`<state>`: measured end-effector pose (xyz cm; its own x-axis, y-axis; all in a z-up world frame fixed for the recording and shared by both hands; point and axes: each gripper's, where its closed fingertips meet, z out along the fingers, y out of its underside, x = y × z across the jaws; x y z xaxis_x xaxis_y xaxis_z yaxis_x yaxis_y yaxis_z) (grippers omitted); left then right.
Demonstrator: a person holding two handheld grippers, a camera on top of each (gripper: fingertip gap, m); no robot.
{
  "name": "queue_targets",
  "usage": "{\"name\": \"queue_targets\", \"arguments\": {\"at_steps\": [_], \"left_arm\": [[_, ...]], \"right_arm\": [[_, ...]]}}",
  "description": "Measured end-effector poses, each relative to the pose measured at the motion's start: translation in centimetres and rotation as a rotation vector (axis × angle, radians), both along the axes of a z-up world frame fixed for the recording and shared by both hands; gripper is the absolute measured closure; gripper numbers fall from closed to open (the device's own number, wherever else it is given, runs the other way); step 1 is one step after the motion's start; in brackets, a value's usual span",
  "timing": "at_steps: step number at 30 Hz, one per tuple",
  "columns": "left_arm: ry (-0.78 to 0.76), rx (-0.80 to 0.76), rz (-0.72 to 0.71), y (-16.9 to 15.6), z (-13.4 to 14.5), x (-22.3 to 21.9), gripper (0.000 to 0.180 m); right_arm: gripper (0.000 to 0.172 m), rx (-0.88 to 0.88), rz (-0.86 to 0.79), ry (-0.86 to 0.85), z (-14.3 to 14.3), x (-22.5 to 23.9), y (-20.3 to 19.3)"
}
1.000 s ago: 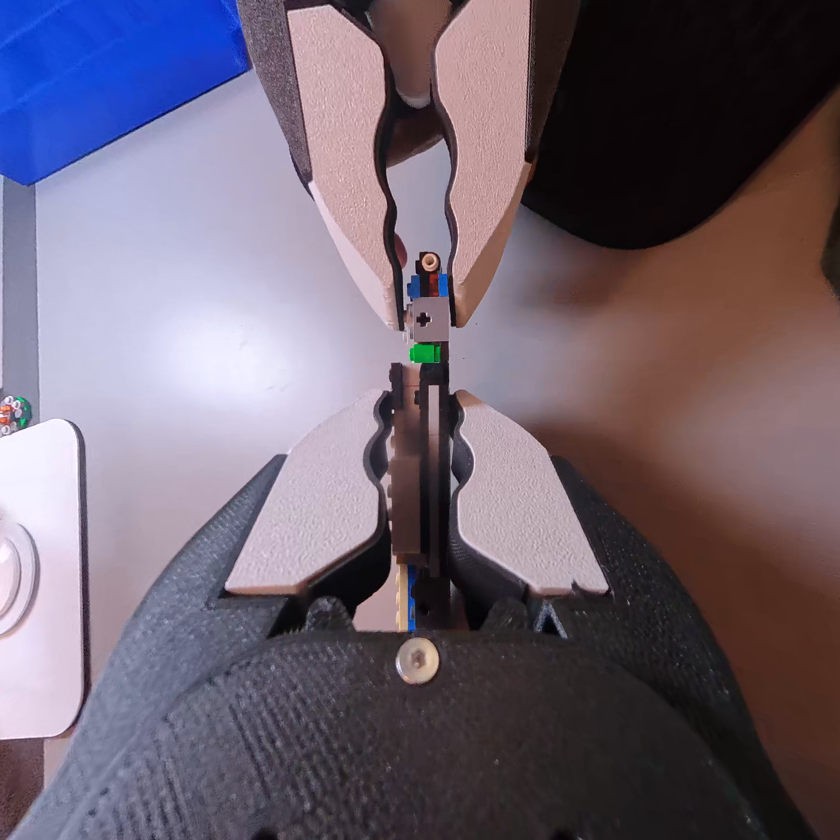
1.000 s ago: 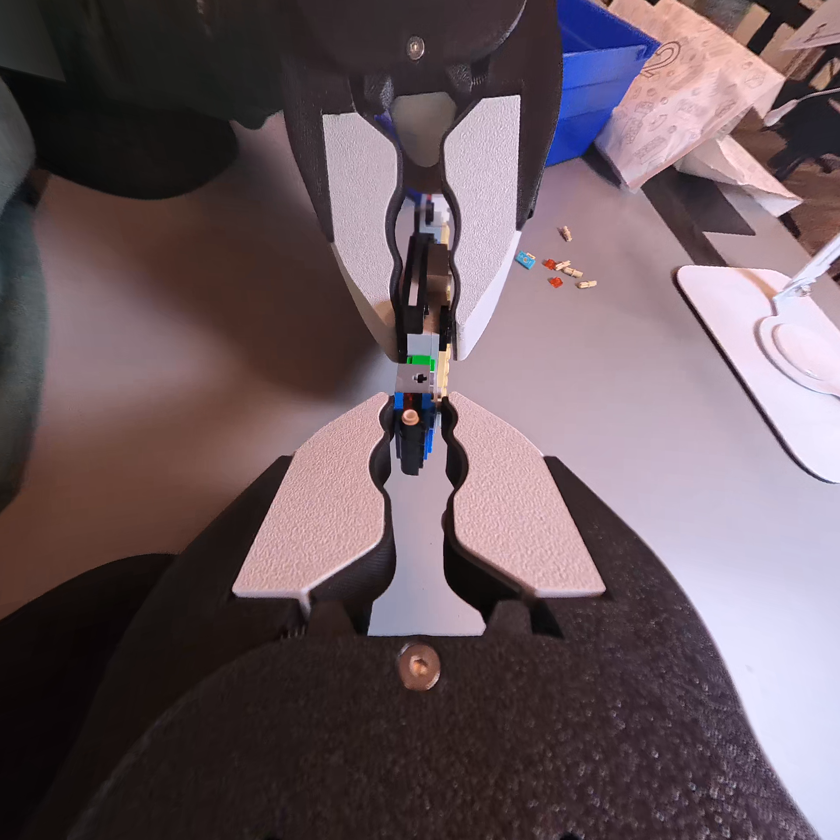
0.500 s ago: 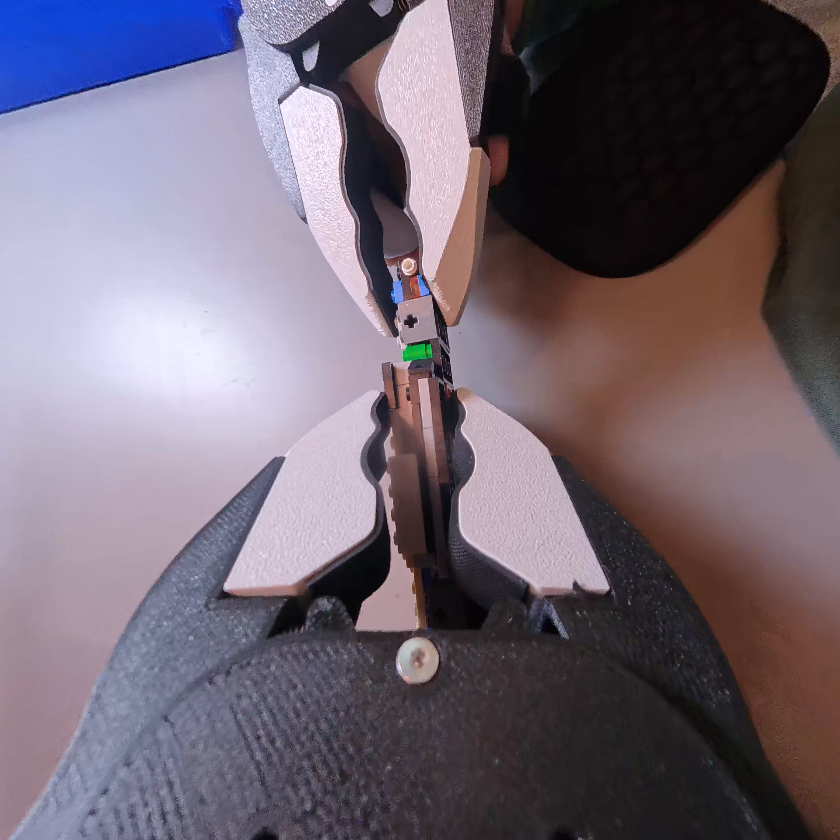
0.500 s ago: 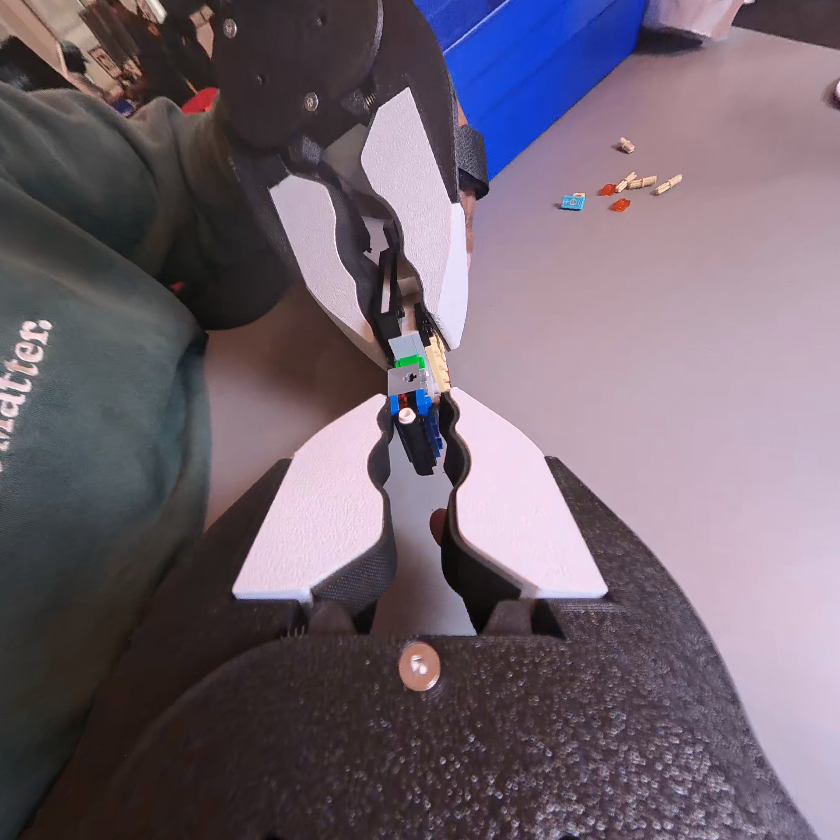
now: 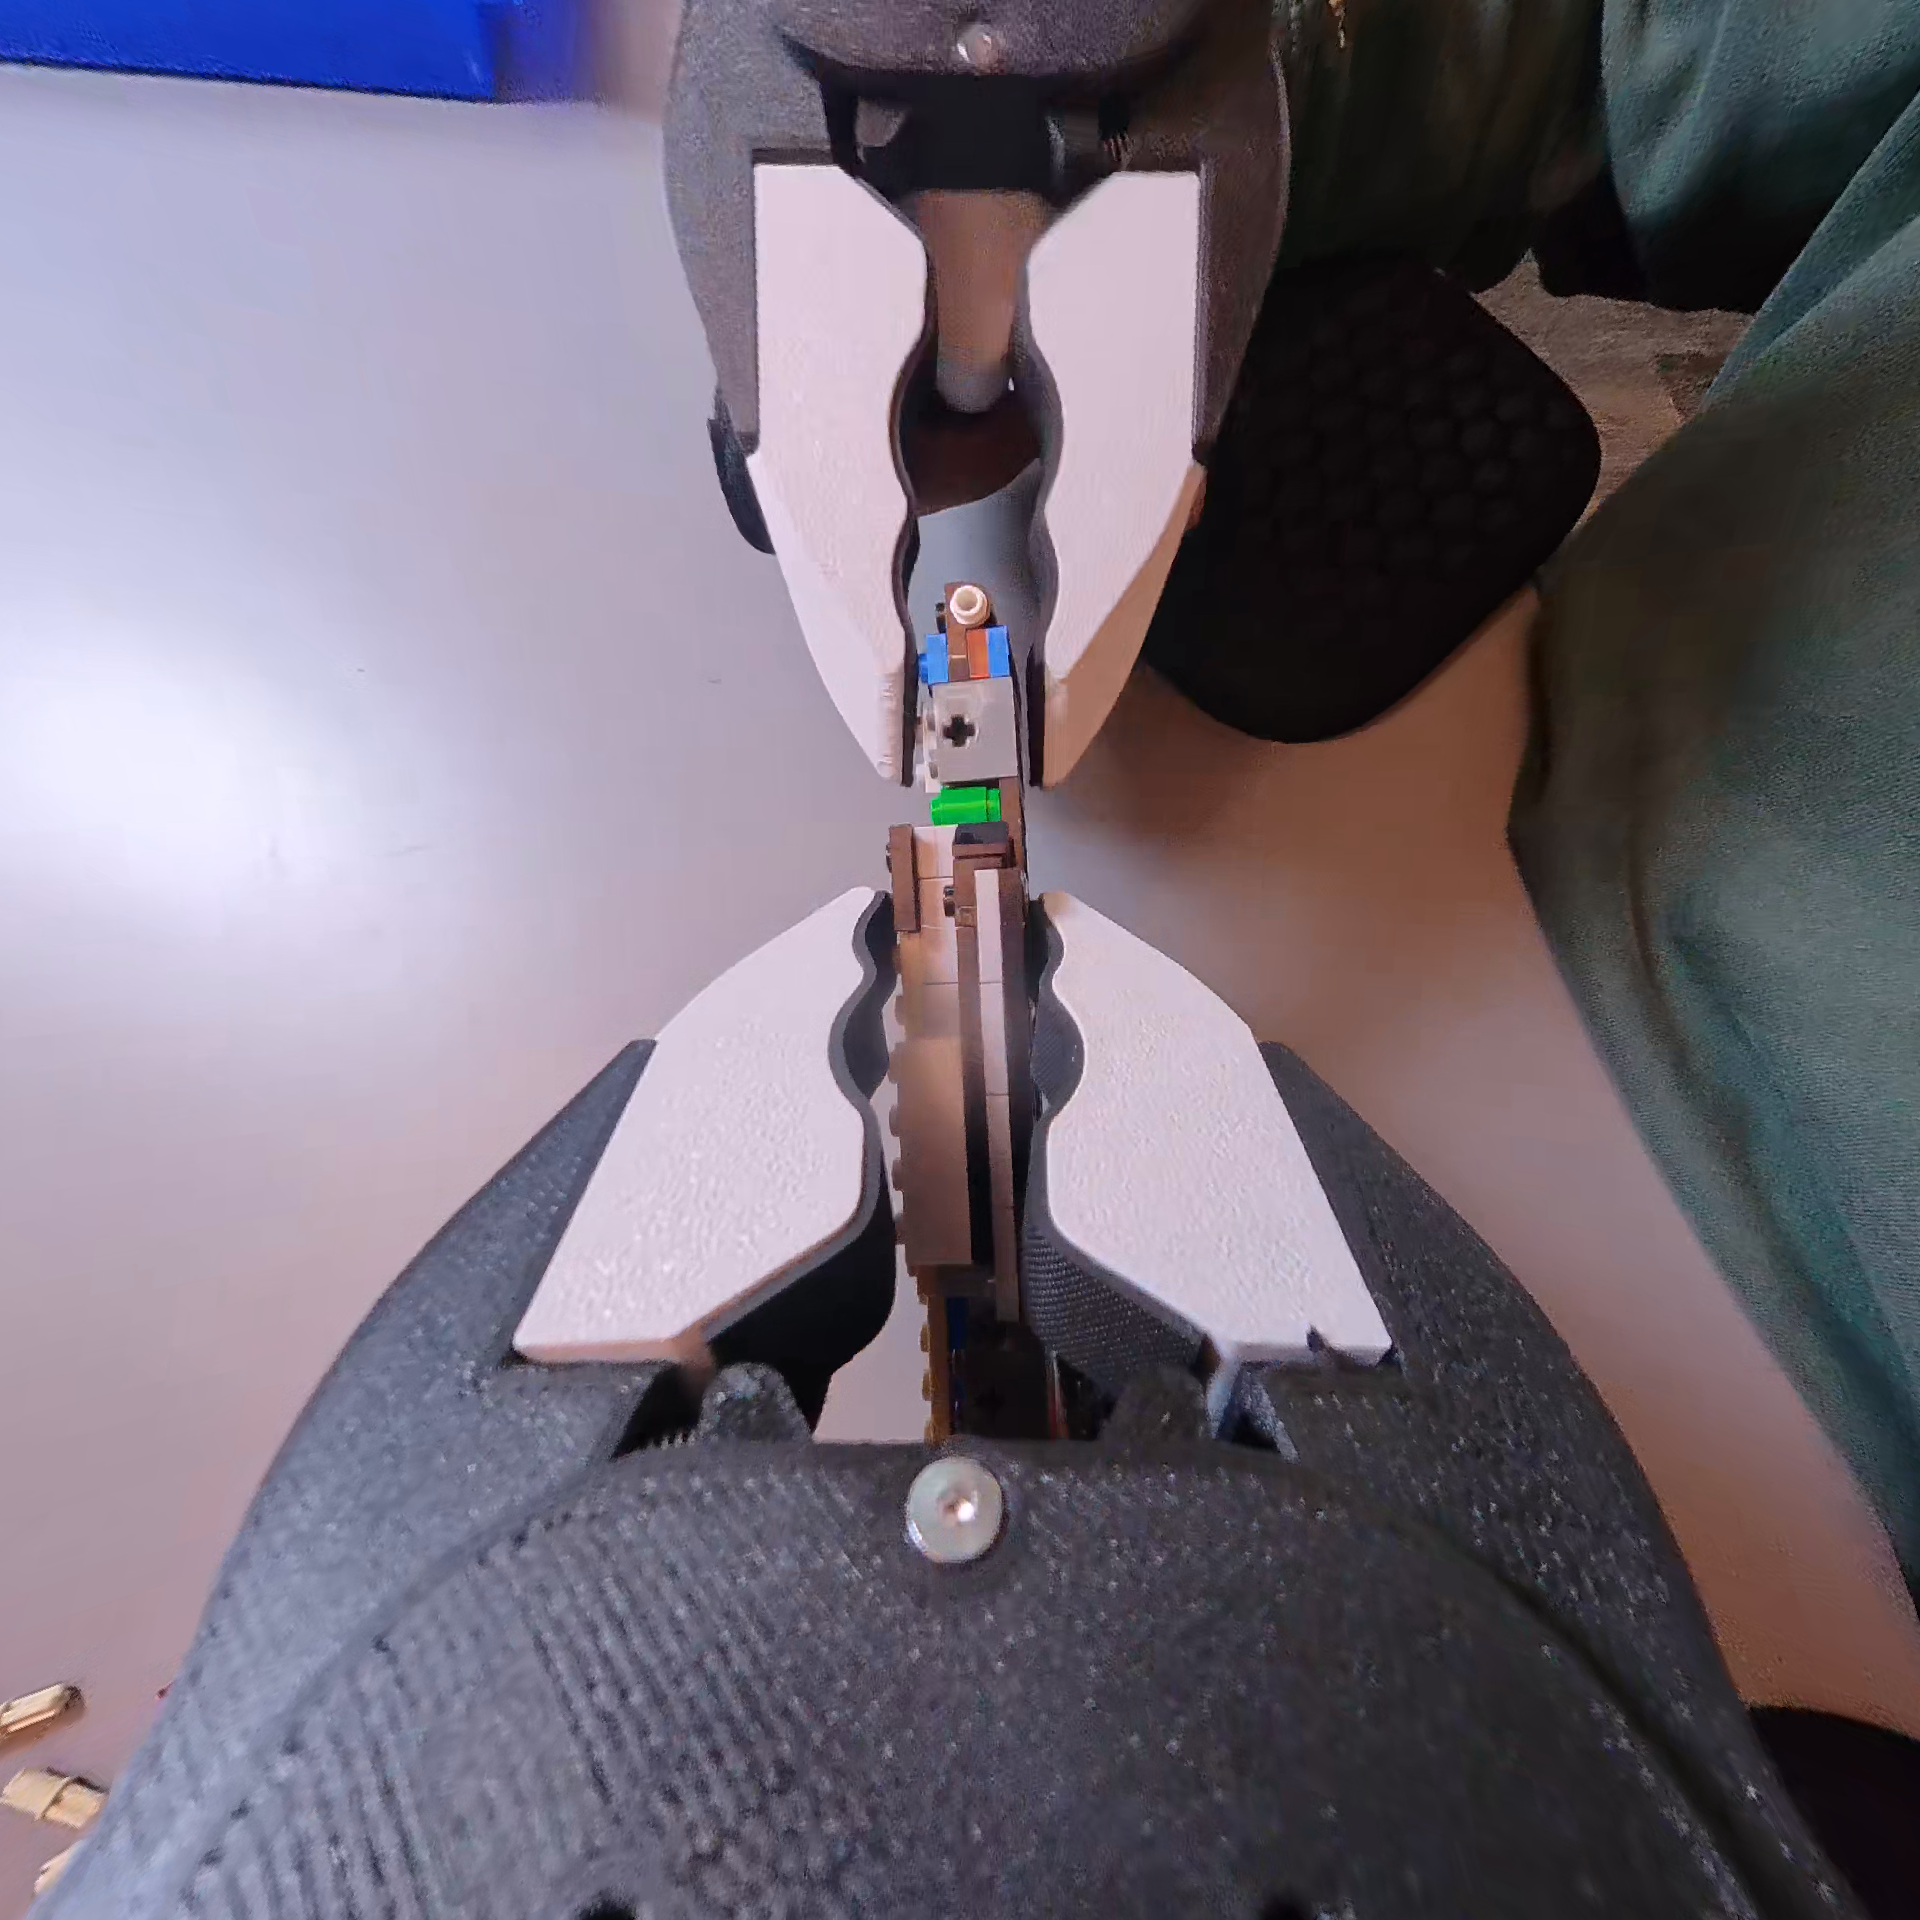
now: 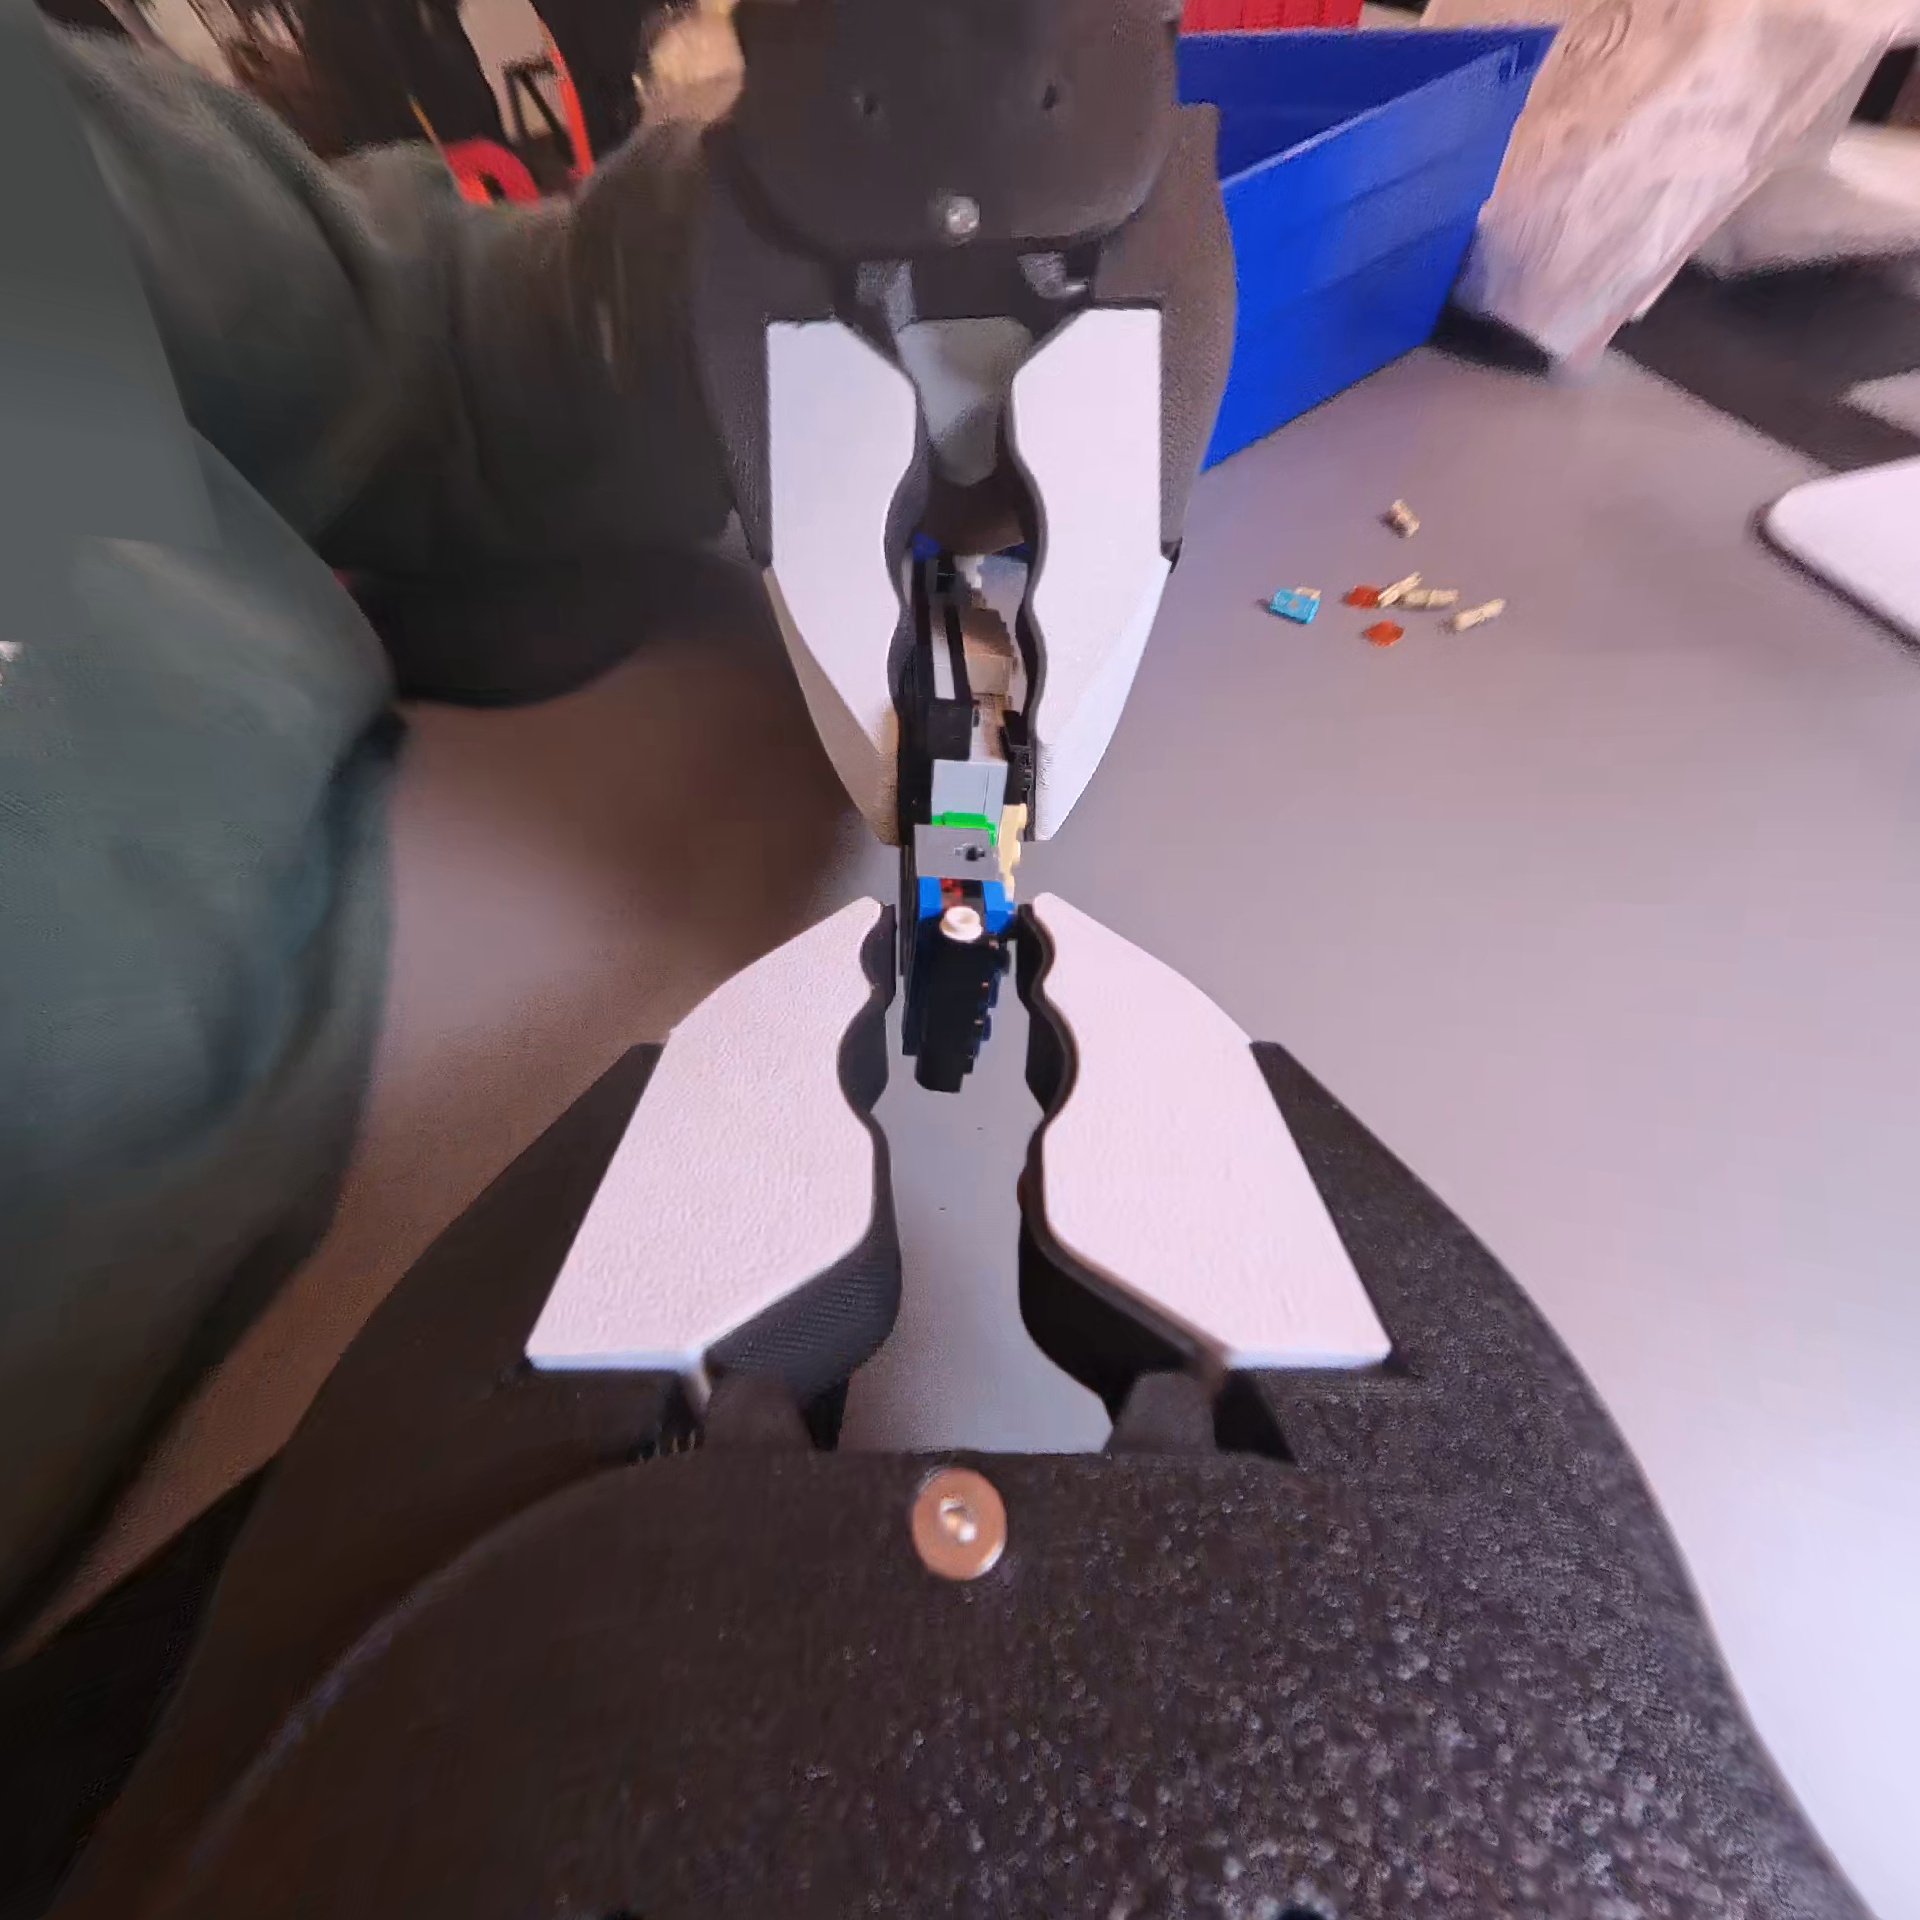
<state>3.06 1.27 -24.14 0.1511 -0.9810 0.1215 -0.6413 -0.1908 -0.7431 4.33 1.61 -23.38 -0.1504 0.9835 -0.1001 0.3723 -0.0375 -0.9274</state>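
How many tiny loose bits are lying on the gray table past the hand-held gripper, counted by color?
Tan pieces: 4
Orange-red pieces: 2
Light blue piece: 1
Total: 7

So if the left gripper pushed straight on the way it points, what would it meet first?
The right gripper, facing it tip to tip. The left gripper is shut on one end of a brick assembly, the right on the other, so only a small gap separates the fingertips.

A grey table (image 6: 1558, 935) carries a blue bin (image 6: 1340, 229), small scattered toy pieces (image 6: 1382, 608) and a white pad (image 6: 1860, 540)
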Motion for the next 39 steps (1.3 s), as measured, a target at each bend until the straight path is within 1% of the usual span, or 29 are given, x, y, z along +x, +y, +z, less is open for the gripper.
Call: {"name": "queue_targets", "arguments": {"at_steps": [2,4,7,10,12,14,19,20,22,26,32,37,39], "left_arm": [[0.017,0.038,-0.008,-0.2,0.2,0.1,0.156],[0.054,0.123,-0.019,-0.3,0.5,0.1,0.156],[0.112,0.286,-0.023,-0.4,1.1,0.2,0.156],[0.151,0.465,-0.019,-0.2,1.6,0.3,0.156],[0.169,0.547,-0.008,-0.1,1.6,0.2,0.156],[0.186,0.605,0.009,0.0,1.1,-0.2,0.156],[0.246,0.68,0.008,-0.1,-0.1,-0.5,0.156],[0.251,0.681,0.008,-0.1,-0.1,-0.5,0.156],[0.247,0.675,0.005,-0.2,-0.2,-0.5,0.156],[0.207,0.588,-0.025,-0.9,-0.3,-0.4,0.156],[0.15,0.461,-0.059,-1.8,-0.3,-0.1,0.156],[0.146,0.358,-0.089,-2.0,-0.4,0.0,0.156],[0.142,0.322,-0.094,-2.0,-0.4,0.0,0.156]], "right_arm": [[0.15,0.197,-0.006,0.027,0.2,-0.2,-0.2],[0.15,0.373,-0.004,0.078,0.7,-0.2,-0.6],[0.15,0.538,-0.002,0.148,1.7,0.0,-1.0],[0.15,0.693,-0.022,0.165,2.1,0.1,-1.0],[0.151,0.751,-0.027,0.154,2.1,0.2,-1.0],[0.151,0.763,-0.027,0.135,1.9,0.3,-1.1],[0.15,0.798,-0.008,0.044,0.6,-0.3,-1.3],[0.154,0.827,-0.002,0.034,0.4,-0.3,-1.4],[0.154,0.898,0.006,0.031,0.3,-0.3,-1.7],[0.154,1.031,0.042,0.047,0.4,-0.3,-2.5],[0.155,1.134,0.098,0.079,0.5,-0.2,-3.3],[0.154,1.153,0.112,0.093,0.4,-0.1,-3.4],[0.154,1.095,0.107,0.103,0.5,-0.1,-3.4]]}}
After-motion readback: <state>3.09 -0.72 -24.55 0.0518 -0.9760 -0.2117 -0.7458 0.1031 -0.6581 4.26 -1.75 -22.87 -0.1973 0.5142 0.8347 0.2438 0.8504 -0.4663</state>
